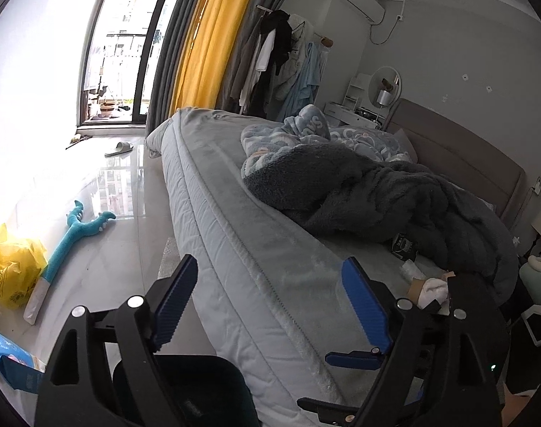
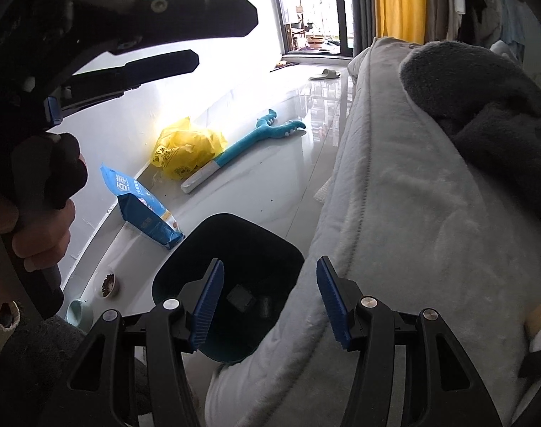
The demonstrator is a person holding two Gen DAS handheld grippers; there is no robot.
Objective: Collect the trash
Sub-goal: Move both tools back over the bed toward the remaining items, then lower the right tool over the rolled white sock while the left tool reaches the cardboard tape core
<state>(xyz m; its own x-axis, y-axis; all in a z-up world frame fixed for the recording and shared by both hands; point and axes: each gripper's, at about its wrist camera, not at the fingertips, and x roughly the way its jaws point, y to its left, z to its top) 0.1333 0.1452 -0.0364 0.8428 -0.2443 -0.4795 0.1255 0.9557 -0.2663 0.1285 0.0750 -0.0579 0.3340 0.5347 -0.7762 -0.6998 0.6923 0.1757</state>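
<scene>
1. Left wrist view is showing the left gripper (image 1: 270, 302) hanging with its blue-padded jaws spread wide, gripping nothing, over the pale grey quilted bed (image 1: 256, 249).
2. Crumpled white paper and cardboard scraps (image 1: 430, 288) are lying on the bed at three o'clock, beside the dark grey fleece blanket (image 1: 394, 192).
3. Right wrist view is showing the right gripper (image 2: 270, 300) gaping wide, empty, above the dark teal plastic bin (image 2: 234, 245) standing on the glossy floor (image 2: 270, 178) against the bed's edge.

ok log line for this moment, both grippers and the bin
left gripper: open, empty, over bed edge | right gripper: open, empty, above bin | bin: on floor beside bed, small dark item inside
</scene>
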